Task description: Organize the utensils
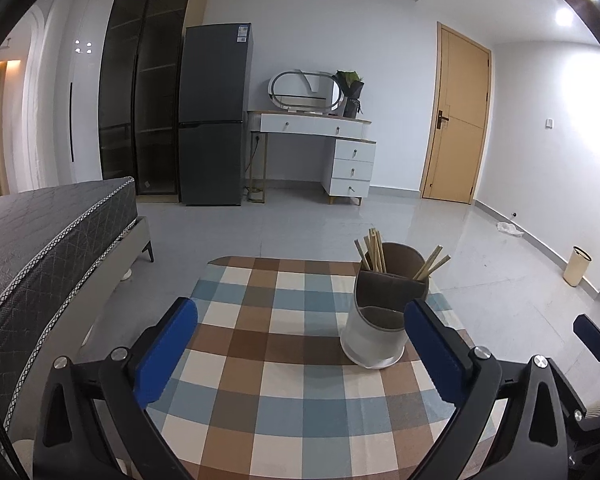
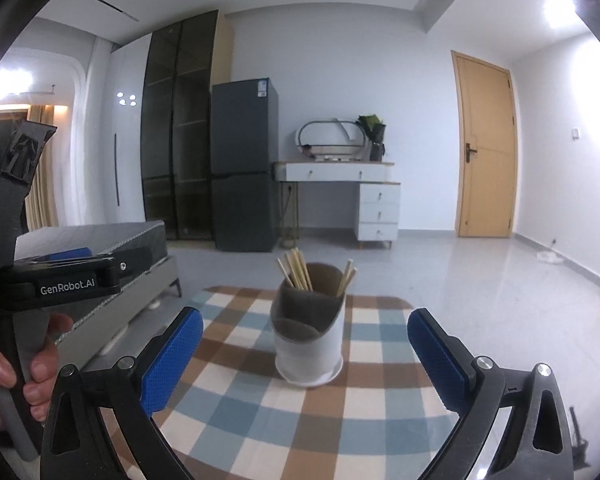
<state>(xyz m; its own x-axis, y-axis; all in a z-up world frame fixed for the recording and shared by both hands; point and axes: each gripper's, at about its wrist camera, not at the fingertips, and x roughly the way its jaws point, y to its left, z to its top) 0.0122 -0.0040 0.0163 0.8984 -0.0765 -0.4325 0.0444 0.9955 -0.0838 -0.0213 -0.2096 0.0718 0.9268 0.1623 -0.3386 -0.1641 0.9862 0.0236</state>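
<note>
A white and brown utensil holder [image 1: 376,320] [image 2: 310,336] stands upright on the checked tablecloth [image 1: 268,344] [image 2: 260,400]. Wooden chopsticks [image 1: 374,250] [image 2: 298,270] stick up from its back compartments in two bunches. Its front compartment looks empty. My left gripper [image 1: 300,344] is open above the cloth, nothing between its blue pads, and the holder sits just inside its right finger. My right gripper [image 2: 304,352] is open too, with the holder centred beyond its fingertips and apart from them.
A grey bed [image 1: 48,240] runs along the table's left side. A fridge [image 1: 216,120], a white dresser [image 1: 332,148] and a door [image 1: 460,120] line the far wall. A hand [image 2: 16,364] holds the left gripper's handle at the left of the right wrist view.
</note>
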